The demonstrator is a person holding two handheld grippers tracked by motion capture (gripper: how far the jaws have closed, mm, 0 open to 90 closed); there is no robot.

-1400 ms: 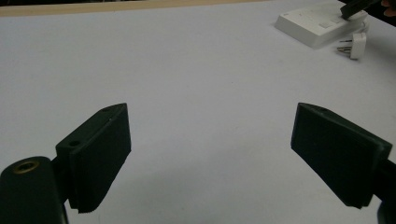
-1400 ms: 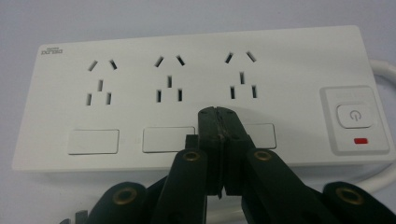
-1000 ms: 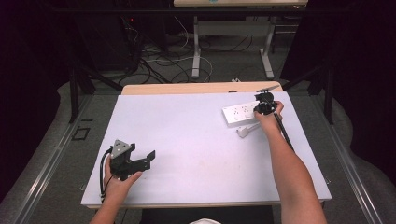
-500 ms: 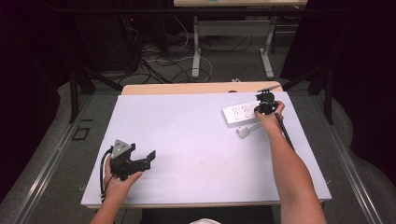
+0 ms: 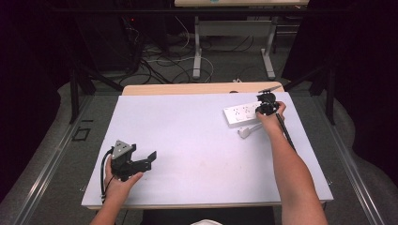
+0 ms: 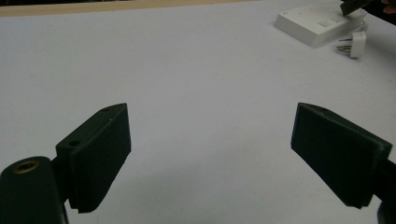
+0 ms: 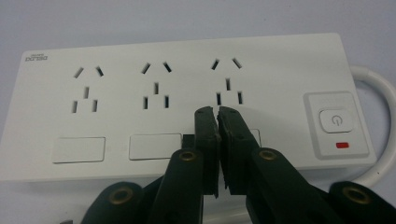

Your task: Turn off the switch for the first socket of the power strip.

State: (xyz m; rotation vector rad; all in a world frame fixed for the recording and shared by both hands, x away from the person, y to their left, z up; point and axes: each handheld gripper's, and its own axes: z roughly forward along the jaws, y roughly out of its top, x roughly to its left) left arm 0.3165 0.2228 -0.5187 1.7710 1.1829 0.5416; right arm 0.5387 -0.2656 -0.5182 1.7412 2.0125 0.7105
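1. Power strip (image 5: 240, 114) is the main thing here, a white one lying flat at the far right of the table (image 5: 197, 136), and the right gripper view (image 7: 187, 93) shows three socket groups in a row, three blank white tabs under them and a power button (image 7: 334, 120) with a small red mark below it
2. Right gripper (image 5: 265, 104) sits right over the strip's right end, and from its own camera (image 7: 217, 112) the two jaws are pressed together with nothing between them, tips down at the strip's face just under the third socket, though I can't tell if they actually touch it
3. Left gripper (image 5: 136, 161) is at the near left of the table, well apart from the strip, and its view (image 6: 210, 140) shows the jaws spread wide over bare table, holding nothing
4. White plug (image 5: 245, 131) lies loose just in front of the strip, prongs showing in the left gripper view (image 6: 353, 45)
5. White cable (image 7: 379, 135) loops out of the strip's switch end
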